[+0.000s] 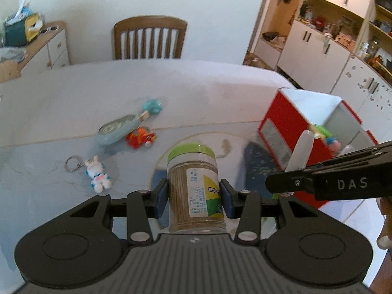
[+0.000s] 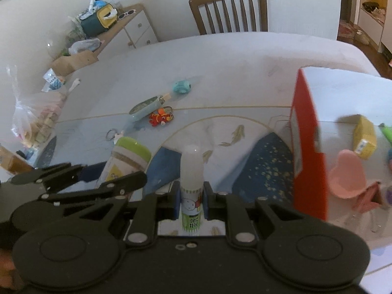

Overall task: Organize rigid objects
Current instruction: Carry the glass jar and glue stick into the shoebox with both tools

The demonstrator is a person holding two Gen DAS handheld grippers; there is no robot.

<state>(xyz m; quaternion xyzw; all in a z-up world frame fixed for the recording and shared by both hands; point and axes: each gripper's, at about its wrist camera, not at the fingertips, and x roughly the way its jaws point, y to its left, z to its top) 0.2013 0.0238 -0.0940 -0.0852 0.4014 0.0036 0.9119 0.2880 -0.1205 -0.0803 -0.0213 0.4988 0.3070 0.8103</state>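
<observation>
Left wrist: toothpick jar [image 1: 196, 188] clamped, red box [image 1: 311, 132] near right

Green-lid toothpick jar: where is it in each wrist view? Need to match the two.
Left wrist: the toothpick jar stands bottom centre, clamped between the left gripper pads.
Right wrist: the same jar is lower left, tilted, behind the left gripper's black linkage; the right gripper holds a glue bottle at centre.
Shared landmark: the red box, right of the jar in both views.
</observation>
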